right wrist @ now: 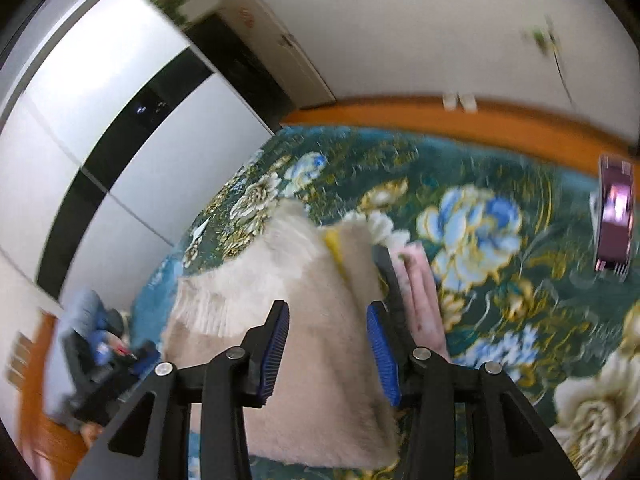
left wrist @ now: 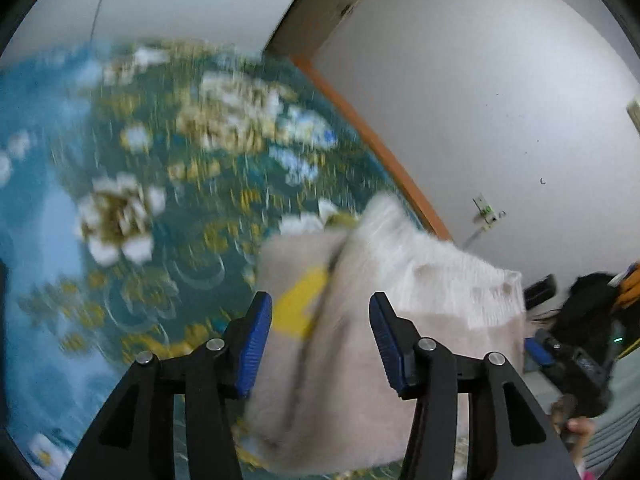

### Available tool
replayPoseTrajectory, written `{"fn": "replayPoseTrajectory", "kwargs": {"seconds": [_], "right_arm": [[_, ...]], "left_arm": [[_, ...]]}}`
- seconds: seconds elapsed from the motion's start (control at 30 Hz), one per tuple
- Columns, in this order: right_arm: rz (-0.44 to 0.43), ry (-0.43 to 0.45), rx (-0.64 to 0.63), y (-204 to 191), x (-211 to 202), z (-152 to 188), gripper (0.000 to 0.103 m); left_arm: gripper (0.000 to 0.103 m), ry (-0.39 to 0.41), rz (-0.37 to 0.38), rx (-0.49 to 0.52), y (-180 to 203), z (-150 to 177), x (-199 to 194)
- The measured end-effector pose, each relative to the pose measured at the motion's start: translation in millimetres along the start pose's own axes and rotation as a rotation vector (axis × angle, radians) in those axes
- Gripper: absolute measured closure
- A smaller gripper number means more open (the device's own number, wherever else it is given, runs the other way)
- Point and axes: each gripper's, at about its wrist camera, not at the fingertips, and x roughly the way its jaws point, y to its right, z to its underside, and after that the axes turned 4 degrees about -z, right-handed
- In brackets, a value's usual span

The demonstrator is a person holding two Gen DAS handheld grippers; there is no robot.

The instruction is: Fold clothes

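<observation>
Left wrist view, from the left: we recorded a floral bedspread [left wrist: 120,184], teal with white, gold and blue blooms, much blurred. Toward the centre, the left gripper [left wrist: 320,344] stood with its blue-padded jaws wide apart; the pads did not press on anything. Beyond and between them lay the fluffy cream sweater [left wrist: 360,320], folded in a loose heap on the bedspread, a yellow patch [left wrist: 300,304] showing on its left part. Further right we noted an orange wooden edge [left wrist: 384,148] against a white wall [left wrist: 500,100]. At the far right edge we entered the other gripper, dark and blurred, with a hand [left wrist: 572,424] below it.

Right wrist view, from the left: we listed a white and black wardrobe [right wrist: 120,140], then the left gripper, small and blurred, low at the edge. In the centre, the right gripper [right wrist: 328,348] held its jaws moderately open, with the sweater [right wrist: 280,300] spread between and beyond them, unclamped. Just right of it lay a folded pink garment [right wrist: 424,292]. At the far right, a phone [right wrist: 614,220] rested on the bedspread [right wrist: 520,300].
</observation>
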Motion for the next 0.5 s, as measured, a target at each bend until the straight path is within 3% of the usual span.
{"fn": "replayPoseTrajectory", "kwargs": {"seconds": [0.1, 0.2, 0.33, 0.5], "right_arm": [[-0.043, -0.012, -0.078, -20.4, 7.3, 13.9, 0.059], [0.032, -0.087, -0.125, -25.9, 37.8, 24.5, 0.059], [0.11, -0.082, -0.117, -16.8, 58.5, 20.0, 0.058], [0.091, -0.098, -0.095, -6.7, 73.3, -0.9, 0.06]], "left_arm": [[0.051, 0.038, 0.034, 0.149, 29.7, 10.8, -13.0], [0.051, -0.014, 0.021, 0.342, 63.1, 29.9, 7.2], [0.051, -0.11, -0.023, 0.372, 72.1, 38.2, 57.1], [0.051, -0.108, -0.076, 0.359, 82.6, 19.2, 93.6]]}}
